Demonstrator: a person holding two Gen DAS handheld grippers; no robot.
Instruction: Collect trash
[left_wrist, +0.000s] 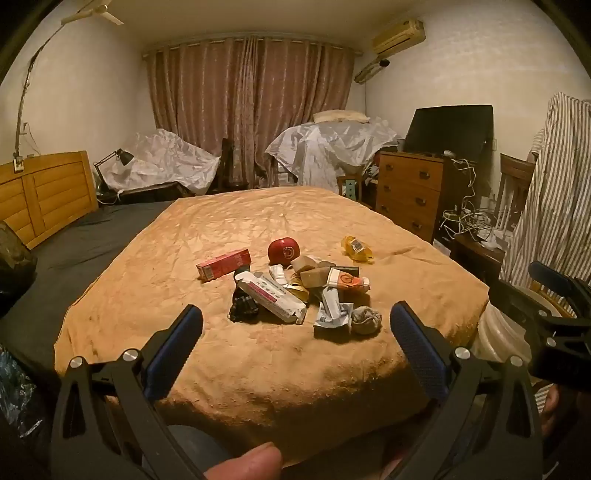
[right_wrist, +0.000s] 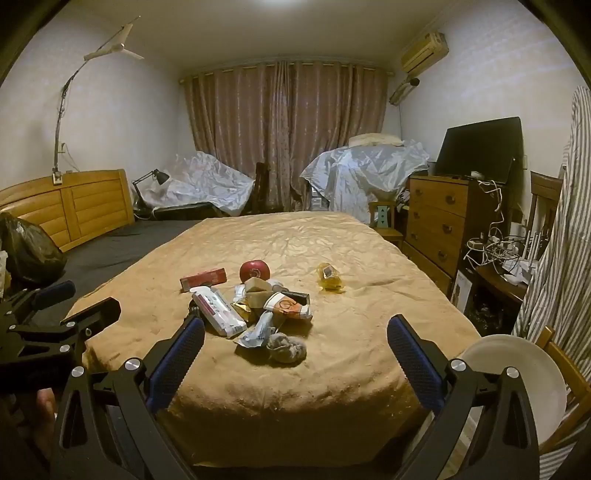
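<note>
A small heap of trash (left_wrist: 295, 291) lies near the middle of a bed covered by a tan blanket (left_wrist: 258, 369), closer to the foot end where the viewer stands. In the heap are a long white wrapper with pink print (left_wrist: 271, 301), a crumpled grey wad (left_wrist: 365, 319) at the near edge, a torn silvery-white packet (left_wrist: 332, 314), a paper cup with an orange logo (left_wrist: 345, 279) on its side, and brown paper scraps (left_wrist: 314, 271). A pink-red carton (left_wrist: 224, 263) lies just left of the heap, a red round object (left_wrist: 283, 252) sits just behind it, and a crumpled yellow plastic wrapper (left_wrist: 357, 249) lies apart to the right.

Both grippers hover short of the bed's near edge, well apart from the trash. The left gripper (left_wrist: 295, 339) has its blue-padded fingers (left_wrist: 173, 350) spread wide with nothing between them. The right gripper (right_wrist: 295, 347) is likewise spread wide and empty. Each appears at the edge of the other's view. A fingertip (left_wrist: 247, 463) shows at the bottom of the left view.

A white round bin (right_wrist: 517, 384) stands by the bed's right corner. A dark plastic bag (right_wrist: 26, 247) sits on the grey sheet at the left, near a wooden headboard (left_wrist: 44, 195). Beyond the bed are pink curtains (left_wrist: 251, 107), furniture under plastic sheets (left_wrist: 332, 147), a wooden chest of drawers (left_wrist: 410, 192) and a dark screen (left_wrist: 450, 129).
</note>
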